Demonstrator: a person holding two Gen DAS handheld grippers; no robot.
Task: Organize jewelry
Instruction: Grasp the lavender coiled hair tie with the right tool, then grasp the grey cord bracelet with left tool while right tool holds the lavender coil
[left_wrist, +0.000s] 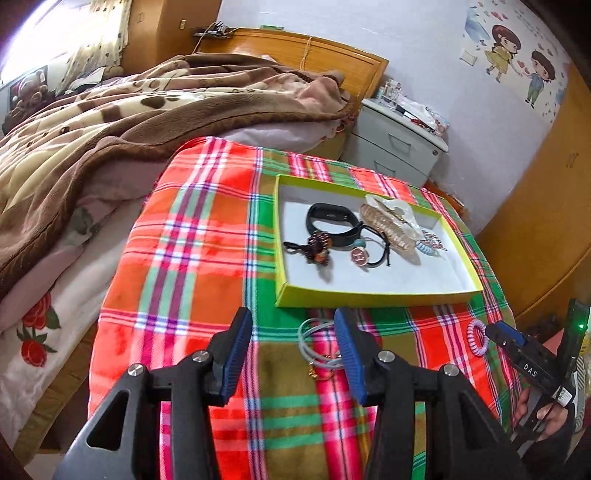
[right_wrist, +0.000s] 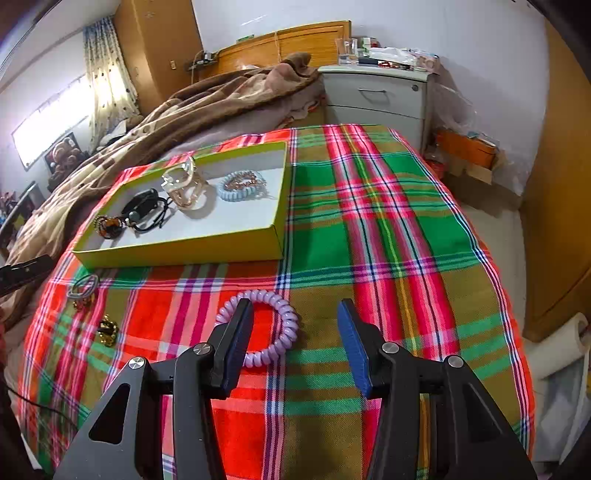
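Jewelry mostly sorted: black band (left_wrist: 332, 218), clear claw clip (right_wrist: 184, 188) & others already in green tray (left_wrist: 376, 297), w/ purple coil tie (right_wrist: 266, 325), grey rings (left_wrist: 314, 341) & gold piece (right_wrist: 108, 328) left on plaid cloth (right_wrist: 388, 229); left gripper (left_wrist: 293, 354) & right gripper (right_wrist: 295, 347) both wide apart, empty.

Tray (right_wrist: 192, 248) on the cloth (right_wrist: 369, 229), bracelets inside, coil hair tie (right_wrist: 284, 328) and ring bundle (right_wrist: 83, 286) before it
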